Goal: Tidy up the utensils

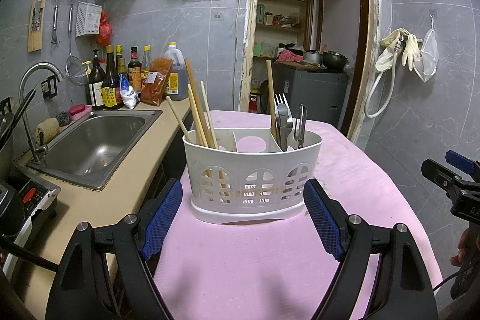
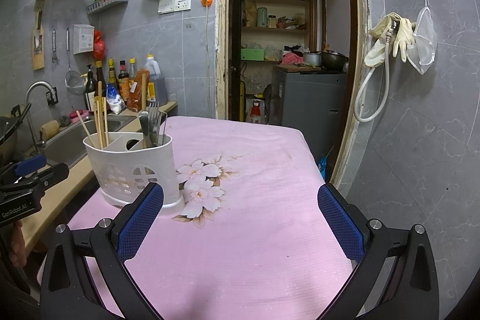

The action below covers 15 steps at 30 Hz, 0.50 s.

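Utensils, namely pale wooden chopsticks (image 1: 200, 113) and a steel fork (image 1: 281, 104), are stood in a white slotted plastic caddy (image 1: 253, 173) on the pink cloth-covered table (image 1: 270, 260); judged light, stiff and slippery, they are best pinched mid-shaft, while the left gripper (image 1: 243, 215) and right gripper (image 2: 240, 221) are held spread and empty.

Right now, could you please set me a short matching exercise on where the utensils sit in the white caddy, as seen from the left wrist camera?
Column one:
1. chopsticks
2. fork
3. middle compartment
4. left gripper

Column two:
A. holds no utensil
B. open, in front of the caddy
C. left compartment
D. right compartment

Pairs: 1-C, 2-D, 3-A, 4-B
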{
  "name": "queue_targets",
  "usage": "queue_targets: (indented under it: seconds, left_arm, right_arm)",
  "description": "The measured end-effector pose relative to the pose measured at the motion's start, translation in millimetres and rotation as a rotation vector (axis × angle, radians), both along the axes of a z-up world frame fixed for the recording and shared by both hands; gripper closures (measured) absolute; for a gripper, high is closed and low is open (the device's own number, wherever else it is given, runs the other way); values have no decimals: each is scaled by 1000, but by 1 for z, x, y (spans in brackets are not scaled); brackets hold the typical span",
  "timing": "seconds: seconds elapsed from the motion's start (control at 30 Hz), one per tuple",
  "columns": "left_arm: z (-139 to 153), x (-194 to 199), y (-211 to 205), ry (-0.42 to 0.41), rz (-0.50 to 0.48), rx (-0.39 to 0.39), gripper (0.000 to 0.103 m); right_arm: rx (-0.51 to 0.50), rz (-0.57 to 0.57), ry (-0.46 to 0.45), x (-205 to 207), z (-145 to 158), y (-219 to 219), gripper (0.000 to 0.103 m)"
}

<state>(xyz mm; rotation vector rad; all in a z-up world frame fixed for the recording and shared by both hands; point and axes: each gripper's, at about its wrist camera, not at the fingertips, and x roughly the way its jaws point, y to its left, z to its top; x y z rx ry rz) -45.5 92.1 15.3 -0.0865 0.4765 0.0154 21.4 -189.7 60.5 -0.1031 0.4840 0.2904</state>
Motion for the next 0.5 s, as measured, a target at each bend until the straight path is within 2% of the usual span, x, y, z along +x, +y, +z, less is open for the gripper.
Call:
queue_targets:
  seconds: [0.5]
  left_arm:
    - [0, 0, 0, -3, 1, 0, 25]
  right_arm:
    - [1, -1, -2, 0, 0, 2, 0]
